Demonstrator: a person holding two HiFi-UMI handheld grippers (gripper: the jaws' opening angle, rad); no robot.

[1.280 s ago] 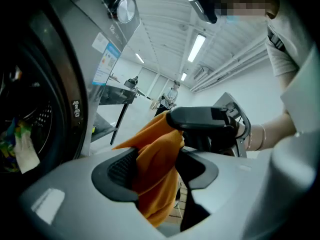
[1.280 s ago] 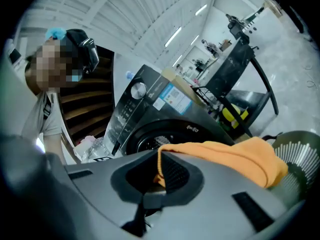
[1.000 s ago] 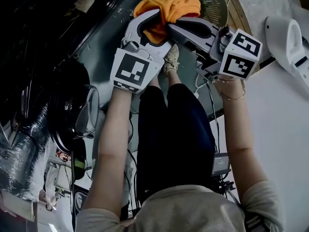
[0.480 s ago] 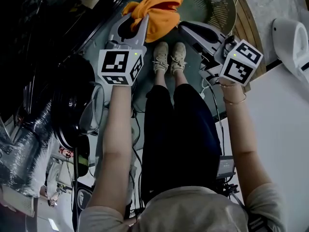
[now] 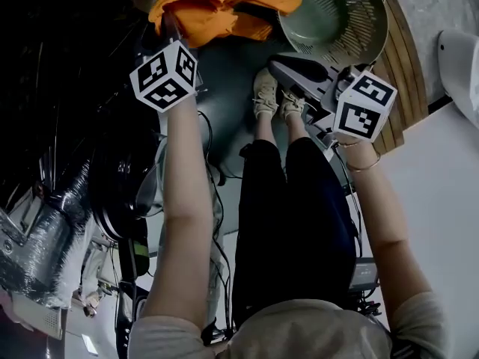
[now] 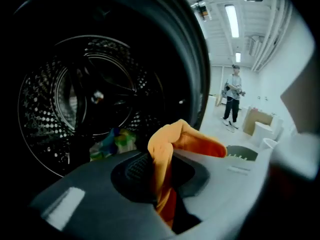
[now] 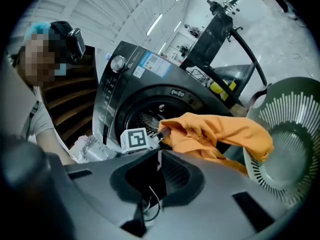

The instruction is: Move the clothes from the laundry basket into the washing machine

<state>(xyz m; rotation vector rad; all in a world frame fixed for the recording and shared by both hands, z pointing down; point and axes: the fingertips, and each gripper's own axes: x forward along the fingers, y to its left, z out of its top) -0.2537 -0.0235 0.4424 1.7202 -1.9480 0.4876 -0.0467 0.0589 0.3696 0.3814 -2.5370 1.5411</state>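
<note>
The left tongs [image 6: 159, 171] have just been closing and now pinch a fold of the orange garment [image 5: 224, 2], which hangs at the open mouth of the washing machine [image 7: 125, 94]. The drum [image 6: 80, 99] already holds a colourful item [image 6: 114, 140]. The garment's other end trails towards the green laundry basket [image 5: 352, 28] beside the machine. The right tongs [image 7: 159, 166] are closed on nothing, clear of the cloth

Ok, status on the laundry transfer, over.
Left gripper just closed on orange garment, facing open drum. Right gripper shut, empty. Garment's tail reaches toward basket rim; nothing blocking drum.
</note>
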